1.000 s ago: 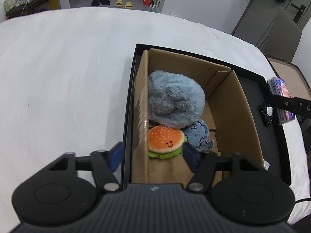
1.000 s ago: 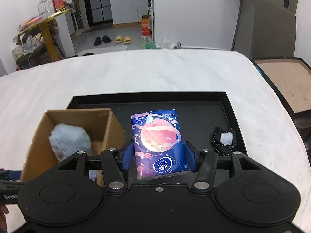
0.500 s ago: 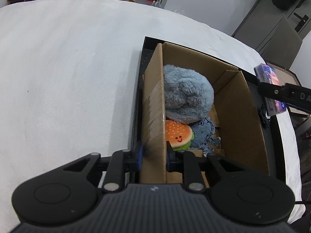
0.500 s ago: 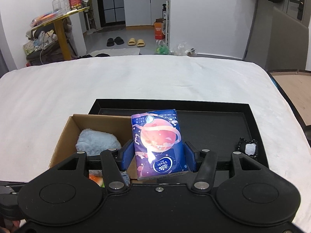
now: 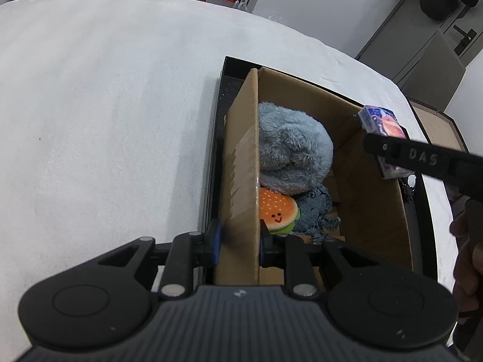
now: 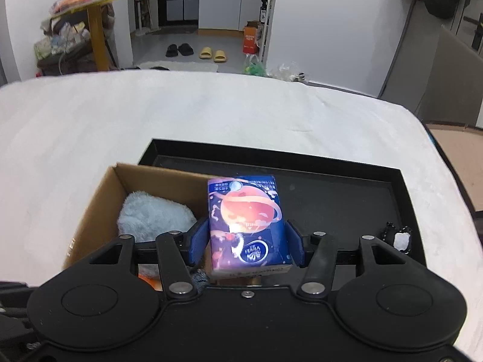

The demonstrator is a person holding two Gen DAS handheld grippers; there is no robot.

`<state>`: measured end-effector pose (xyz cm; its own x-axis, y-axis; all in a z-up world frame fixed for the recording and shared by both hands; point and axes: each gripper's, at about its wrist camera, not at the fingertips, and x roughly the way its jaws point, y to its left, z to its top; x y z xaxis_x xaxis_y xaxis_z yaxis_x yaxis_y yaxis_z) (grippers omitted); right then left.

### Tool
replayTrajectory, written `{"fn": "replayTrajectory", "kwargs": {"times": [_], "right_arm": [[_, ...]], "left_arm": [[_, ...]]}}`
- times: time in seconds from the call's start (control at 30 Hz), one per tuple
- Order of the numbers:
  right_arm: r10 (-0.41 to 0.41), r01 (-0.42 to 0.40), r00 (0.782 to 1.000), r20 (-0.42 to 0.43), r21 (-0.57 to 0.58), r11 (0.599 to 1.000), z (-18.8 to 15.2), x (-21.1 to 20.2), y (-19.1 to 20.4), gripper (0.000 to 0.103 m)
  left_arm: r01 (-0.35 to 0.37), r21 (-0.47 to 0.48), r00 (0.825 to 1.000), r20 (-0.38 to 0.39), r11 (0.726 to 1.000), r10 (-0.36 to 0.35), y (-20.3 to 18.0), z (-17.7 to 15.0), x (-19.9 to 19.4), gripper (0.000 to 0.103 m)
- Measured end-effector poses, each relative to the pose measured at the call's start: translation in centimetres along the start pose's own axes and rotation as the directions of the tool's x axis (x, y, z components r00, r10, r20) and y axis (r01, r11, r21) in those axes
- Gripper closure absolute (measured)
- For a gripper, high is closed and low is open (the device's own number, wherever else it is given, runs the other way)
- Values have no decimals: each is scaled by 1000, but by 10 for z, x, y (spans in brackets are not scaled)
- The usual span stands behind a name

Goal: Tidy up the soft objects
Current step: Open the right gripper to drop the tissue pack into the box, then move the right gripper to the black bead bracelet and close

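Note:
A cardboard box (image 5: pixel 371 205) stands in a black tray (image 6: pixel 332 193) on the white bed. It holds a fluffy blue plush (image 5: pixel 289 147), a burger plush (image 5: pixel 276 212) and a small denim-blue plush (image 5: pixel 314 211). My left gripper (image 5: pixel 238 238) is shut on the box's left wall (image 5: pixel 244 163). My right gripper (image 6: pixel 246 241) is shut on a purple tissue pack (image 6: pixel 246 220) and holds it above the box's right edge; the pack also shows in the left wrist view (image 5: pixel 382 126).
A small black-and-white trinket (image 6: pixel 398 238) lies at the tray's right end. White bedding (image 5: pixel 105 105) surrounds the tray. Beyond the bed are slippers (image 6: pixel 212 54), a yellow table (image 6: pixel 96 21) and a grey cabinet.
My left gripper has closed on the box's left wall. My right gripper has carried the tissue pack leftward from over the tray to over the box.

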<state>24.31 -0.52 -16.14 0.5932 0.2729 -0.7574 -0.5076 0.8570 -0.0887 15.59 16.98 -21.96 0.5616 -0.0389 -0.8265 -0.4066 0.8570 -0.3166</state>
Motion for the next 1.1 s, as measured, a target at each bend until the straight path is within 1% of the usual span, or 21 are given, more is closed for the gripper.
{"fn": "replayTrajectory", "kwargs": {"times": [0.07, 0.17, 0.3, 0.33, 0.5, 0.67, 0.9, 0.97, 1.03, 1.1], "right_arm": [[-11, 11, 1000, -8, -7, 1000, -3, 2, 3, 49], [-7, 6, 1000, -16, -15, 1000, -5, 1, 5, 48], [-11, 11, 1000, -9, 2, 1000, -6, -4, 2, 32], [-10, 10, 1000, -4, 11, 1000, -6, -6, 0, 30], [-2, 1, 1000, 17, 38, 999, -6, -14, -9, 30], [-28, 26, 999, 24, 65, 998, -8, -16, -25, 30], [-76, 73, 997, 24, 113, 991, -11, -16, -57, 30], [-84, 80, 996, 22, 127, 989, -12, -15, -66, 30], [-89, 85, 996, 20, 139, 987, -13, -13, -74, 30], [-92, 89, 996, 15, 146, 985, -14, -11, -80, 30]], "left_arm": [[1, 0, 1000, 0, 1000, -1, 0, 0, 0, 81], [4, -6, 1000, 1, 1000, -4, 1, 0, -1, 81], [3, -7, 1000, 2, 1000, -3, 1, 0, -2, 81], [1, -7, 1000, 1, 1000, -1, 0, 0, -2, 80], [0, -12, 1000, 1, 1000, 0, 0, 1, -1, 81], [-2, -11, 1000, -1, 1000, 2, -1, 1, 0, 80], [-28, 4, 999, 17, 1000, 28, -8, 3, -1, 78], [-33, 1, 999, 18, 999, 33, -9, 5, -1, 74], [-36, -4, 999, 18, 999, 36, -10, 6, 0, 66], [-40, -9, 999, 23, 999, 40, -11, 7, 0, 60]]}}
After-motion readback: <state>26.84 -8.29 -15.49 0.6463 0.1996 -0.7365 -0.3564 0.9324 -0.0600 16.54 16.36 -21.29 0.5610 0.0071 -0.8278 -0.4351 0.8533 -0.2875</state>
